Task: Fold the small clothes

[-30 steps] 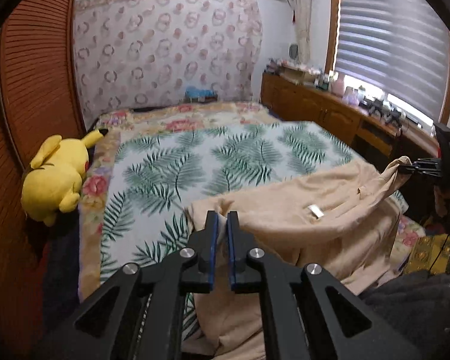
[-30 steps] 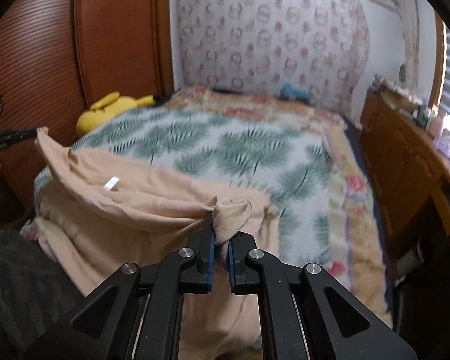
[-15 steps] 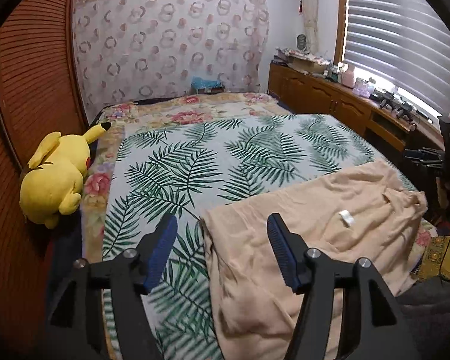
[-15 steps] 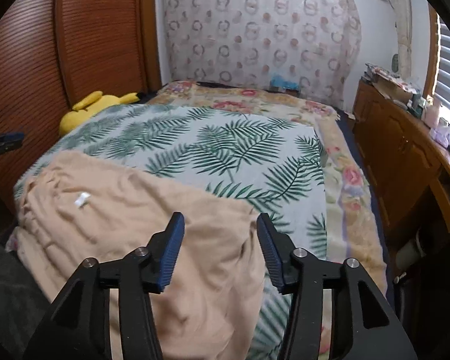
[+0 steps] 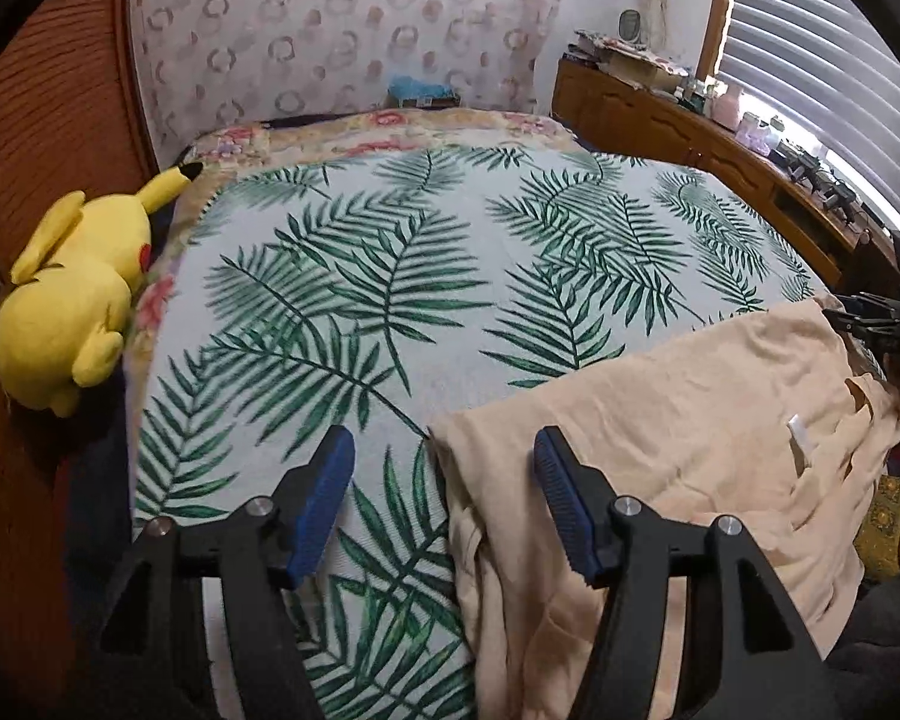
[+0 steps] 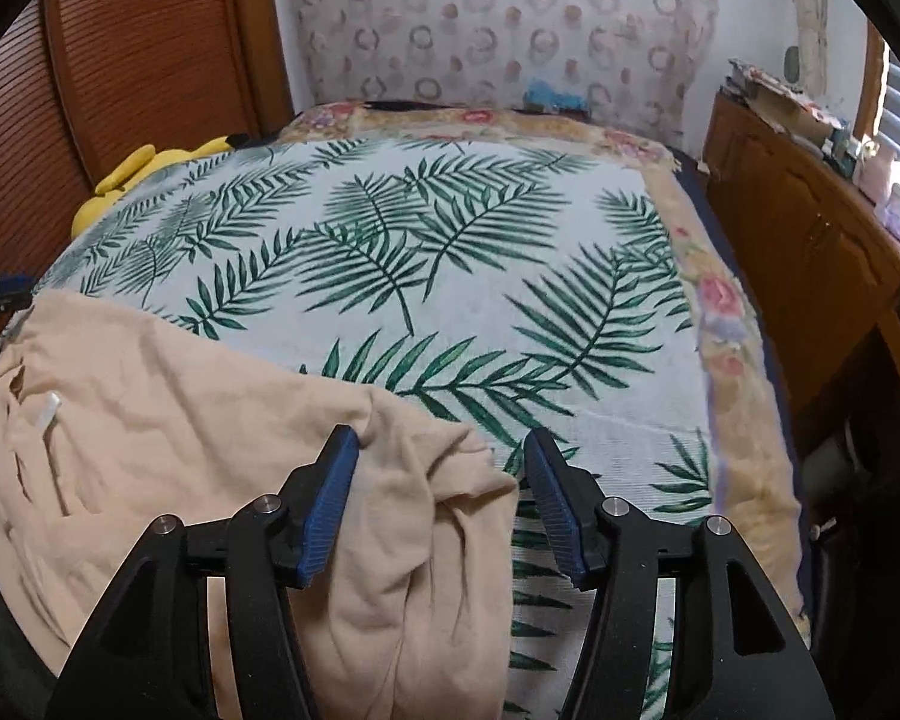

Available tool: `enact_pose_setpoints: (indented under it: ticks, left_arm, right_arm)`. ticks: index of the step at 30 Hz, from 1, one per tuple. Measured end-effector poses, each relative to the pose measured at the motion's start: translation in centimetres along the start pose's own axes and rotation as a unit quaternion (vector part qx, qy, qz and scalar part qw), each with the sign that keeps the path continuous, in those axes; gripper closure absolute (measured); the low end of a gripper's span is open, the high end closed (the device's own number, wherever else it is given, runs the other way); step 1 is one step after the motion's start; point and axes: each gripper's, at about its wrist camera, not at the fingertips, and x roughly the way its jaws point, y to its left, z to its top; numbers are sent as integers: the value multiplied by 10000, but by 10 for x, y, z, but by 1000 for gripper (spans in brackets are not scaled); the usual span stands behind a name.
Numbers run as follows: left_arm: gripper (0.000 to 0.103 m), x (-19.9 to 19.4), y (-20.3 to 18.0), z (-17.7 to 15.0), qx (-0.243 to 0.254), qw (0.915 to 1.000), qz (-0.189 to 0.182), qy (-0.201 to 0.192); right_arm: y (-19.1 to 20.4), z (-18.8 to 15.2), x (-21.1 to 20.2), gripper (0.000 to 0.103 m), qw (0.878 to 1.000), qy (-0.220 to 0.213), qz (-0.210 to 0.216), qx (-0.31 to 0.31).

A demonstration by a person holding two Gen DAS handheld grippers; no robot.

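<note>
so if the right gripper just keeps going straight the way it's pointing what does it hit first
Most likely the peach garment: its bunched corner lies between the opening jaws of the right gripper, with the palm-leaf bedspread just past it. Depth is hard to judge.

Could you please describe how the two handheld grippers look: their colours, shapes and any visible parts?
Both look alike. The left gripper and the right gripper each have two matte black angular fingers with triangular cut-outs and round silver screw heads at the joints. The fingertips carry blue ribbed pads on their inner faces. No cables, markings or sleeves are visible in either wrist view.
</note>
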Motion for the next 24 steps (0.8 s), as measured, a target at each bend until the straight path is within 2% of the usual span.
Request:
enact_pose_setpoints:
  ticks: [6, 10, 15, 20, 22, 24]
  left_arm:
    - [41, 12, 1, -5, 4, 9999, -8, 137]
    - [41, 13, 1, -5, 31, 9999, 16, 96]
    - [42, 14, -7, -4, 244, 9996, -3, 142]
    - [54, 15, -12, -2, 423, 9988, -198, 156]
    - [61, 14, -13, -1, 444, 9986, -228, 164]
    - [65, 13, -14, -2, 452, 9985, -267, 158]
  right_arm:
    - [1, -3, 3, 40, 10000, -58, -11, 5]
    - [1, -4, 3, 39, 10000, -66, 7, 12]
    - [2, -3, 4, 39, 10000, -54, 6, 6]
    - [6, 0, 6, 41, 9997, 103, 105, -178]
    - [9, 1, 7, 49, 9994, 155, 157, -264]
    - [11, 1, 7, 53, 9992, 167, 200, -293]
